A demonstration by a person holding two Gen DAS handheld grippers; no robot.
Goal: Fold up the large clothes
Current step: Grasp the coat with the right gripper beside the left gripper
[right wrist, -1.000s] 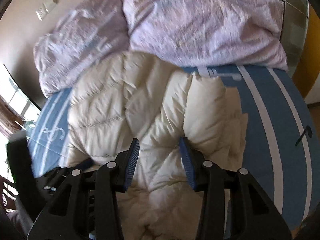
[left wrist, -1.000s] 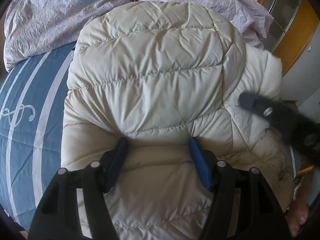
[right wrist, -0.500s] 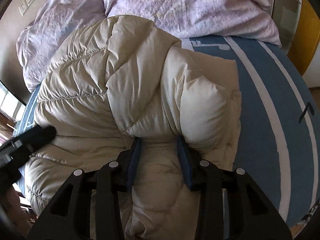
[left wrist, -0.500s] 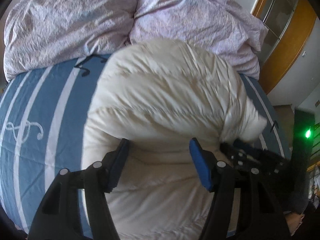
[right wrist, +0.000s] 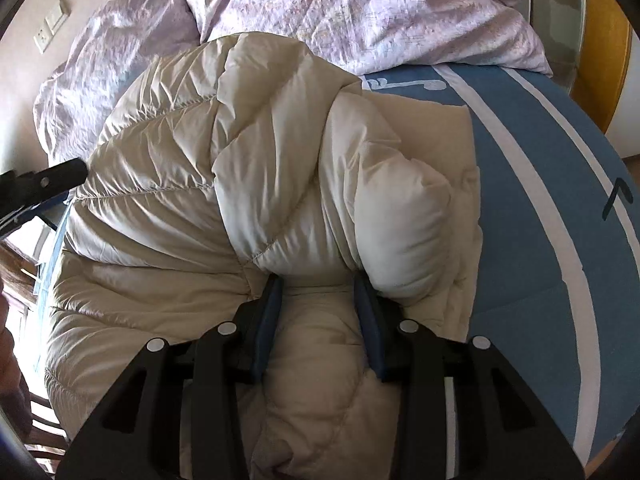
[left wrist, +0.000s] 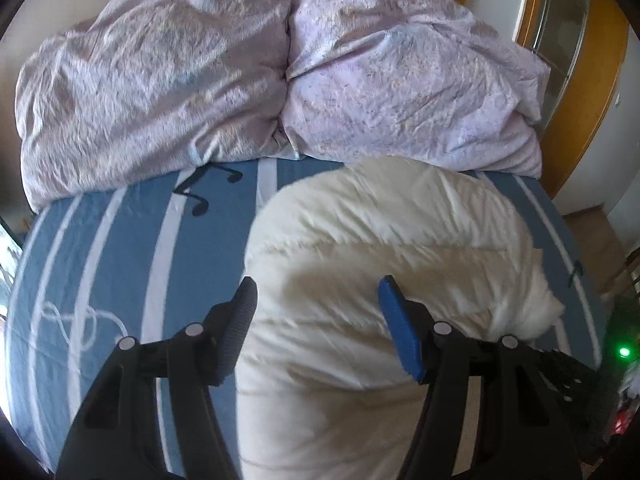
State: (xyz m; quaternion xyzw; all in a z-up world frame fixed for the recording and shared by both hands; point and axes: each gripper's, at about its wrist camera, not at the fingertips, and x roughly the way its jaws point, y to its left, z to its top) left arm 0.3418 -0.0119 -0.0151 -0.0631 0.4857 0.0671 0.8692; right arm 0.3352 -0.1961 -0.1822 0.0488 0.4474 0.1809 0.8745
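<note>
Two lilac pillows (left wrist: 160, 80) are lying side by side at the head of the bed (left wrist: 120, 260), whose blue sheet is showing white stripes and music notes. Filling the middle of that sheet, the cream puffer jacket (right wrist: 160, 168) is lying bunched up, its far end reaching the pillows and one padded part doubling over onto the rest. My right tool (right wrist: 318, 292) is clenching a thick fold at the jacket's near edge, both pads sinking into the padding. My left tool (left wrist: 318, 296) is hanging released above the jacket's other side, which is looking blurred here, its pads standing wide apart, one over the sheet just beside the jacket's edge, the other over the padding.
</note>
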